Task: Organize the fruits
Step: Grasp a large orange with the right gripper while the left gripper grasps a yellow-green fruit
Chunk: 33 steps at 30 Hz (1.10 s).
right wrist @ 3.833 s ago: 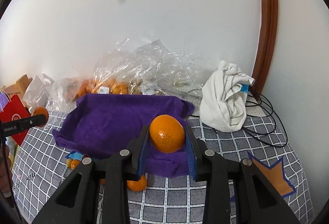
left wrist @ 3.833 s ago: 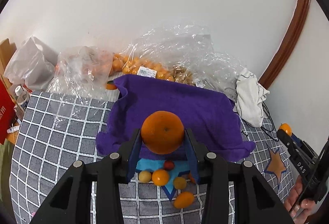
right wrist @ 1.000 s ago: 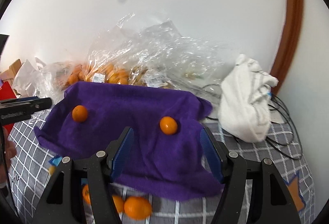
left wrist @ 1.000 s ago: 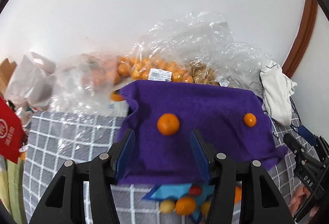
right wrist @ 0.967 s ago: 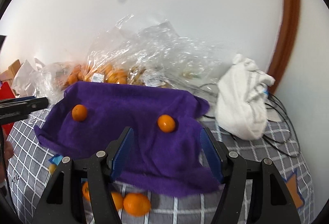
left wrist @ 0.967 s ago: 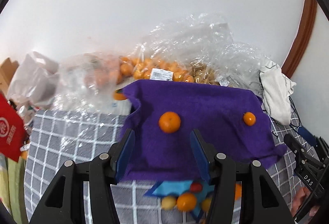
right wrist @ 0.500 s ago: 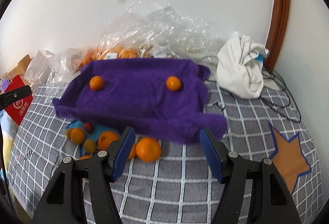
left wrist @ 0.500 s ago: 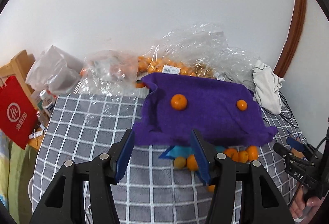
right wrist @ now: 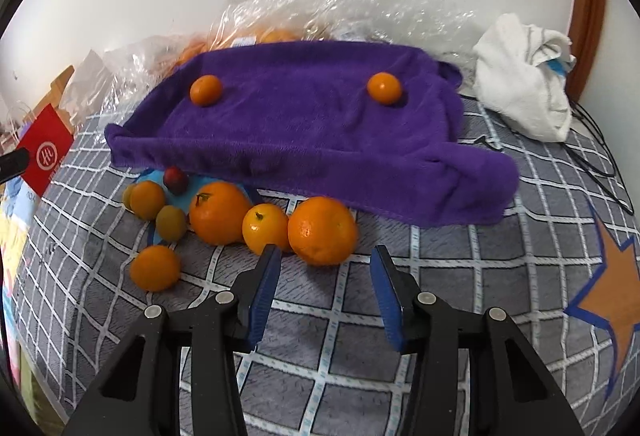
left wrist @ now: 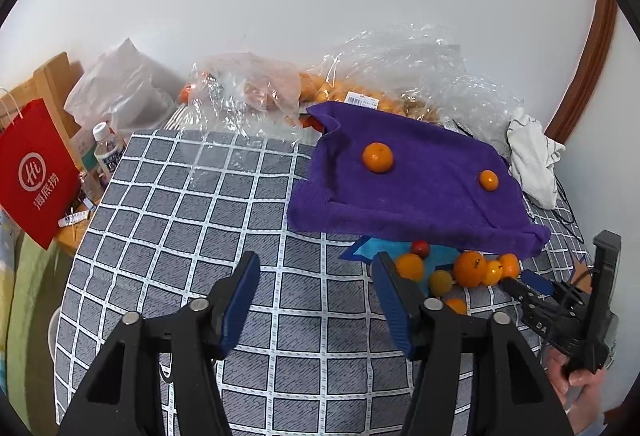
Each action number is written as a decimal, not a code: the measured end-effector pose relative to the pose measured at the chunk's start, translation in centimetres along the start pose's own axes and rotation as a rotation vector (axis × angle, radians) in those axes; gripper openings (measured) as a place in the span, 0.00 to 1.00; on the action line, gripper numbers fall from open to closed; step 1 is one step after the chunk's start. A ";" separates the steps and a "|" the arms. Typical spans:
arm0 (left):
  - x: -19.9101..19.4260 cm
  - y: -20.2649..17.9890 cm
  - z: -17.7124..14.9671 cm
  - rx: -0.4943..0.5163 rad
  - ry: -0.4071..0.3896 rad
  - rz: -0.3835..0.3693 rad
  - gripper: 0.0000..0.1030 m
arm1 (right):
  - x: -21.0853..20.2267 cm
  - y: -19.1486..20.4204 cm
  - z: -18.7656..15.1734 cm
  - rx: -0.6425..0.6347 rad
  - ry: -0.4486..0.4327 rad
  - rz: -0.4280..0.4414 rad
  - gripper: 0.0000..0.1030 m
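Both oranges now sit released on the purple towel (right wrist: 304, 116), left claw (left wrist: 316, 300) and right claw (right wrist: 324, 276) pulled back, spread and empty; right lines up on the large orange (right wrist: 322, 230) at the towel's near edge, likely next.

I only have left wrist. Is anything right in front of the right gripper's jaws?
Observer: Yes. A large orange sits just ahead of the right gripper, centred on the gap between its open jaws, not yet between them.
Operator: Anything touching that orange?
Observer: A smaller yellow-orange fruit presses against its left side.
Operator: Any stray fruit apart from the pile?
Observer: One orange lies alone on the grid cloth, nearer than the cluster and to its left.
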State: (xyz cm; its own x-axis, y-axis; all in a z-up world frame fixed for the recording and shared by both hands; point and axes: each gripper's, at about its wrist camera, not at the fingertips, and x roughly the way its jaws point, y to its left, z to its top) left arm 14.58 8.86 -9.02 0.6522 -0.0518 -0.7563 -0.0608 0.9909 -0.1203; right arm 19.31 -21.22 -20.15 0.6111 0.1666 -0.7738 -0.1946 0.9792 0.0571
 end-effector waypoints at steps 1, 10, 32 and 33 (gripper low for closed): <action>0.2 0.1 0.0 0.000 0.002 0.009 0.58 | 0.5 0.0 0.0 -0.002 0.008 -0.008 0.45; 2.8 0.5 -0.1 -0.049 0.041 -0.017 0.58 | 1.7 -0.3 1.5 -0.022 -0.016 0.013 0.44; 9.7 -3.8 -2.6 0.008 0.163 -0.098 0.50 | -3.0 -2.9 -3.7 -0.004 -0.045 -0.026 0.36; 9.9 -3.8 -2.7 0.010 0.166 -0.096 0.49 | -2.9 -2.8 -4.0 -0.007 -0.040 -0.027 0.37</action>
State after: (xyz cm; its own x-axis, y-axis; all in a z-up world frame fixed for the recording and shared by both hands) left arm 19.27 4.21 -17.80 0.5206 -0.1656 -0.8376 0.0039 0.9815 -0.1916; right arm 15.05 -24.92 -20.60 0.6466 0.1443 -0.7491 -0.1823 0.9827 0.0320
